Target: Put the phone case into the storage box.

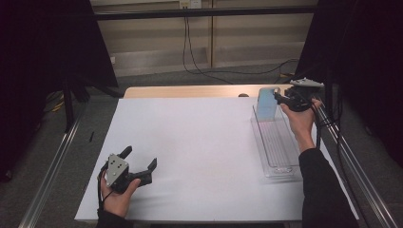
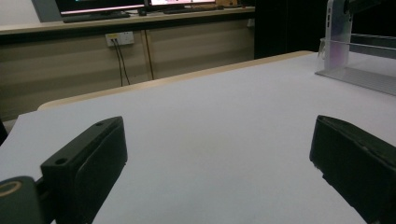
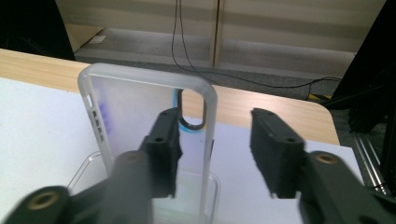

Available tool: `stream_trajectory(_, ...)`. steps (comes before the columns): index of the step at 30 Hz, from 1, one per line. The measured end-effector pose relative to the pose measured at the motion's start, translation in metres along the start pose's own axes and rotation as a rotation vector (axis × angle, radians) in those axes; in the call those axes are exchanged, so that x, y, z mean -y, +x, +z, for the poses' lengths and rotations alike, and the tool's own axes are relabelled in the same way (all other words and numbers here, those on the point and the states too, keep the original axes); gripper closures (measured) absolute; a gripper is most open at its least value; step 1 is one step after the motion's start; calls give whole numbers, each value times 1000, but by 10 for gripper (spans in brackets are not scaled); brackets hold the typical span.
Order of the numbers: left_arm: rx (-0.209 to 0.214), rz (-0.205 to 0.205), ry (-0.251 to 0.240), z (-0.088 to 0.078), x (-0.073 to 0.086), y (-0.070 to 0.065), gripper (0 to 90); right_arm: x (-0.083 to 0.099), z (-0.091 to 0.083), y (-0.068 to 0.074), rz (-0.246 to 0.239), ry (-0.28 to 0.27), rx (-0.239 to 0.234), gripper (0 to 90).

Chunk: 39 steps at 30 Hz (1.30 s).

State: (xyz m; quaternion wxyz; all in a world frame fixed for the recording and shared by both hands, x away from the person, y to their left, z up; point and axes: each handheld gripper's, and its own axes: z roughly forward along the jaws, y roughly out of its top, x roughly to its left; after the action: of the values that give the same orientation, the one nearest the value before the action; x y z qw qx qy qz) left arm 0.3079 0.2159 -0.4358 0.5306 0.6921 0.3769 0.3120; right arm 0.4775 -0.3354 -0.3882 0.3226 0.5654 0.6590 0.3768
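A translucent phone case (image 1: 267, 104) with a bluish tint stands upright at the far end of a long clear plastic tray (image 1: 280, 156) on the right of the table. My right gripper (image 1: 278, 98) is open at the case's right side. In the right gripper view, the case (image 3: 130, 107) has its camera-cutout edge between the two jaws of my right gripper (image 3: 215, 119), and the right jaw stands clear of it. My left gripper (image 1: 140, 159) rests open on the white sheet at the front left with nothing between its jaws. In the left gripper view, the case (image 2: 337, 32) and tray (image 2: 364, 77) are far off to the right of my left gripper (image 2: 219, 154).
A white sheet (image 1: 199, 142) covers most of the wooden table (image 1: 190, 91). Metal rails (image 1: 52, 166) run along both sides, and dark frames stand beyond them. Cables (image 1: 190, 57) trail on the floor behind the table.
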Motion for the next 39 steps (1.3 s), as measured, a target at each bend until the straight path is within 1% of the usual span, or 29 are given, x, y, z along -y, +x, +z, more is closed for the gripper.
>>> stream_trajectory(4, -7, -5, -2, 0, 0, 1, 40, 0, -1, 0, 8, -11, -12, 350)
stream_trajectory(7, -8, -7, -3, 0, 0, 1, 40, 0, -3, 0, 16, -24, -21, 262)
stream_trajectory(11, -15, -5, 1, 1, 0, 1, 40, -1, -4, 0, 28, -33, -2, 192)
stream_trajectory(12, -19, -9, 0, 2, 0, 1, 40, -1, -4, -1, 36, -35, -6, 183)
stream_trajectory(15, -27, -17, 3, 4, 0, 2, 40, -1, -5, -1, 31, -38, -14, 130)
stream_trajectory(17, -30, -24, 0, 7, -1, 3, 41, 0, -4, -1, 25, -41, -30, 81)
stream_trajectory(20, -26, -24, 2, 9, -1, 3, 40, 0, -3, 2, 19, -32, -8, 93)
stream_trajectory(22, -26, -25, 0, 10, -1, 3, 40, 1, -3, 3, 8, -28, -12, 76)
stream_trajectory(24, -23, -28, -6, 9, -1, 3, 40, 1, -3, 4, 17, -30, -13, 69)
stream_trajectory(27, -24, -24, -8, 7, -1, 4, 40, 4, -5, 5, 12, -56, -19, 76)
stream_trajectory(30, -15, -20, -11, 6, -1, 4, 40, 6, -6, 5, 8, -69, -25, 76)
stream_trajectory(32, -9, -17, -13, 5, -2, 3, 40, 8, -7, 6, 5, -80, -8, 77)
stream_trajectory(33, -5, -15, -14, 5, -2, 3, 40, 8, -8, 7, 1, -87, -7, 77)
stream_trajectory(36, 5, -16, -16, 3, -2, 3, 40, 9, -9, 8, 4, -94, -10, 78)
stream_trajectory(37, 8, -15, -17, 3, -2, 3, 40, 9, -10, 8, 5, -93, -18, 79)
stream_trajectory(38, 13, -13, -18, 2, -2, 3, 40, 10, -10, 9, -1, -93, -6, 79)
stream_trajectory(39, 18, -11, -21, 2, -2, 4, 40, 10, -10, 10, -5, -105, 17, 79)
